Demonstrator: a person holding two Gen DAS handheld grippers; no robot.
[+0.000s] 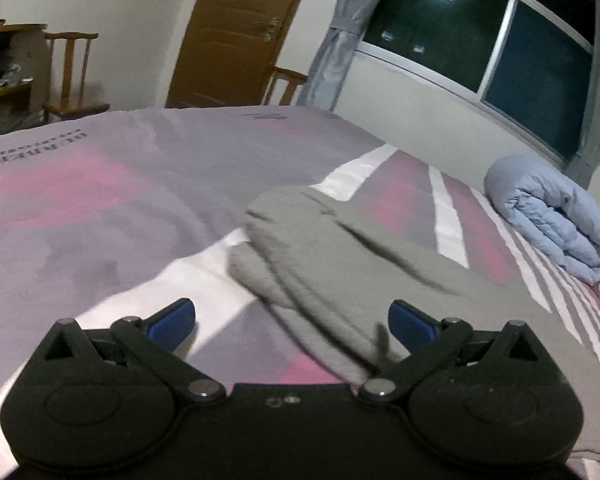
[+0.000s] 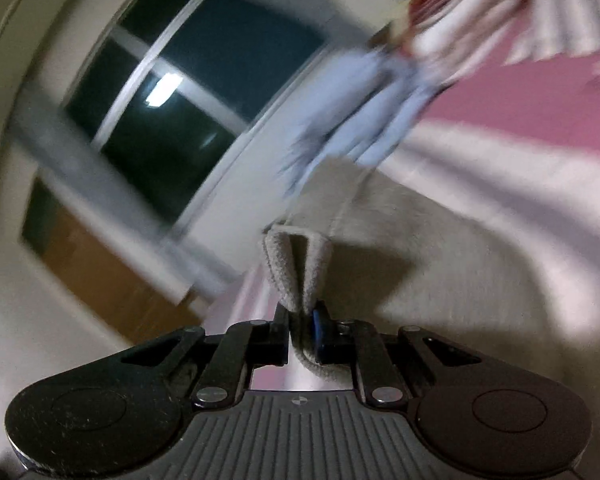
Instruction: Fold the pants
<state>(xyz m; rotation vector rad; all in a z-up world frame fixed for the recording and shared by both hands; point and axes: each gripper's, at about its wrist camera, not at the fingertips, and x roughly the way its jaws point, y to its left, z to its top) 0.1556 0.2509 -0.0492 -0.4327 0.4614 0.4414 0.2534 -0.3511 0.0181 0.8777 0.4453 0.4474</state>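
Grey pants [image 1: 340,264] lie on the bed, bunched into folds that run from the middle toward the lower right. My left gripper [image 1: 292,322] hovers just above them, open wide, its blue pads [image 1: 172,322] apart with nothing pinched; the right pad is over the grey cloth. In the right wrist view my right gripper [image 2: 300,320] is shut on a doubled fold of the grey pants [image 2: 296,264], which sticks up between the fingers. The rest of the cloth [image 2: 440,264] trails away to the right. This view is tilted and blurred.
The bed has a pink, grey and white striped cover [image 1: 100,200]. A folded light-blue quilt [image 1: 556,220] sits at its far right edge below a dark window [image 1: 480,36]. Wooden chairs [image 1: 74,76] and a brown door [image 1: 236,32] stand beyond the bed.
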